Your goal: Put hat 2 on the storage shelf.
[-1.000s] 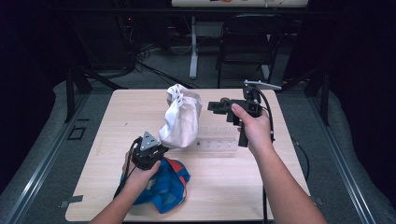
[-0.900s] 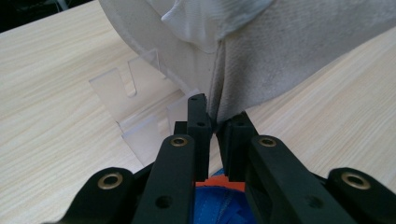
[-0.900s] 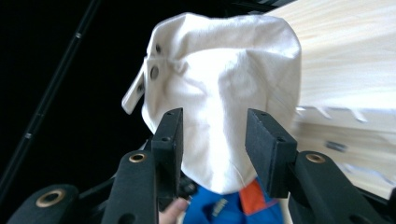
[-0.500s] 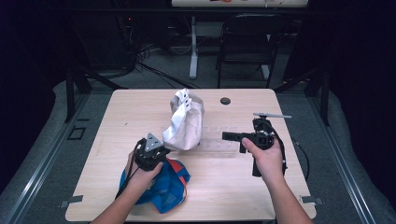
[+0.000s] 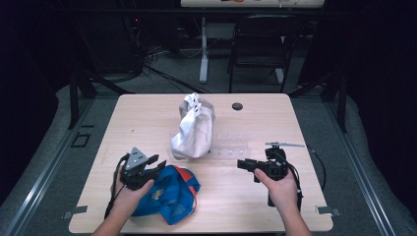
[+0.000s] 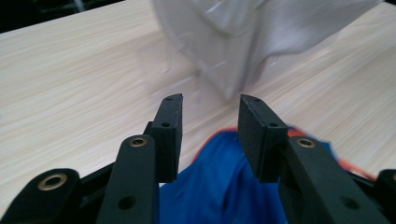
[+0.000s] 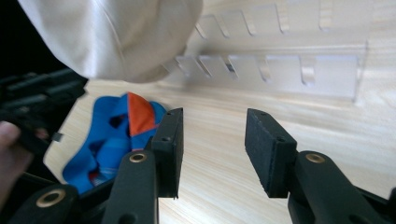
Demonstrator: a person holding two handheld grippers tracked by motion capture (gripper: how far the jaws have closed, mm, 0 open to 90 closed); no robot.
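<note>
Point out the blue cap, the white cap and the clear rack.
blue cap (image 5: 169, 196), high view, on its crown.
white cap (image 5: 194, 130), high view, on its side panel.
clear rack (image 7: 280, 70), right gripper view, on its front plate.

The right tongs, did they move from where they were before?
Yes. The right tongs came back toward the person, from beside the white cloth cap near the small black disc to the wooden table's near edge.
</note>
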